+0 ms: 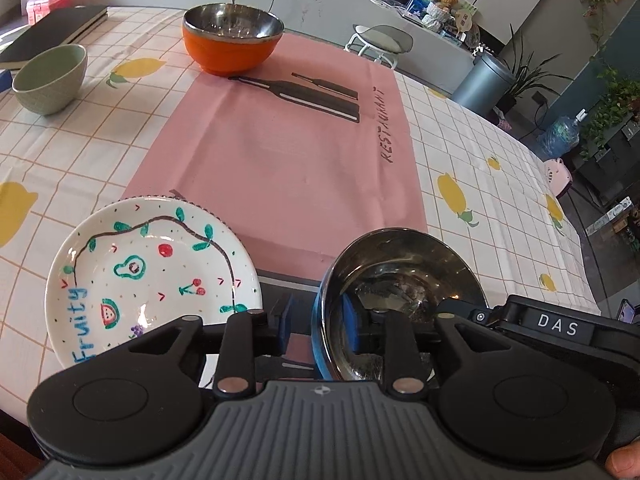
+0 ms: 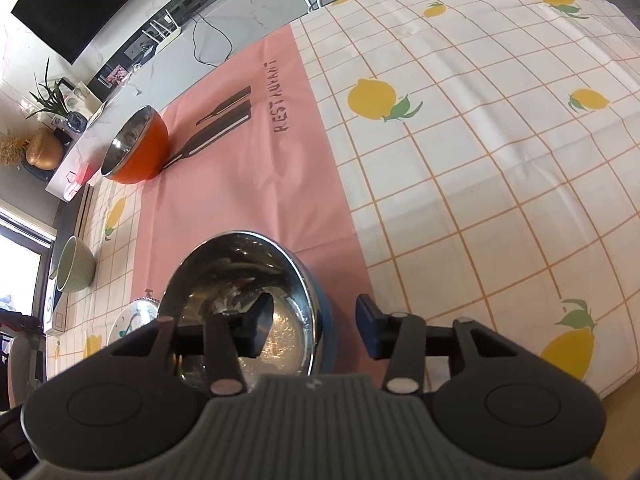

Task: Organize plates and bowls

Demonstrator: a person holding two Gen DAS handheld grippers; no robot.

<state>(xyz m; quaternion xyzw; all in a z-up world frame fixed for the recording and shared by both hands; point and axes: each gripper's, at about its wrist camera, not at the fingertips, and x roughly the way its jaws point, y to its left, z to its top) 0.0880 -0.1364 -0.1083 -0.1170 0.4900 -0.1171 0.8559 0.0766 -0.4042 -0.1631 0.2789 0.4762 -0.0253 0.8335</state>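
A blue bowl with a steel inside (image 1: 404, 280) sits at the near end of the pink placemat (image 1: 280, 152). My left gripper (image 1: 320, 324) straddles its left rim, one blue pad outside and one inside, jaws apart. My right gripper (image 2: 312, 328) straddles the same bowl (image 2: 240, 276) at its right rim, one finger inside and one outside, jaws apart. A white painted "Fruity" plate (image 1: 152, 276) lies left of the bowl. An orange steel-lined bowl (image 1: 234, 36) stands at the mat's far end. A pale green bowl (image 1: 50, 80) stands far left.
A dark notebook (image 1: 56, 32) lies at the far left of the table. The lemon-print tablecloth (image 2: 480, 160) stretches to the right. A stool (image 1: 380, 42) and a grey bin (image 1: 484, 80) stand beyond the far table edge.
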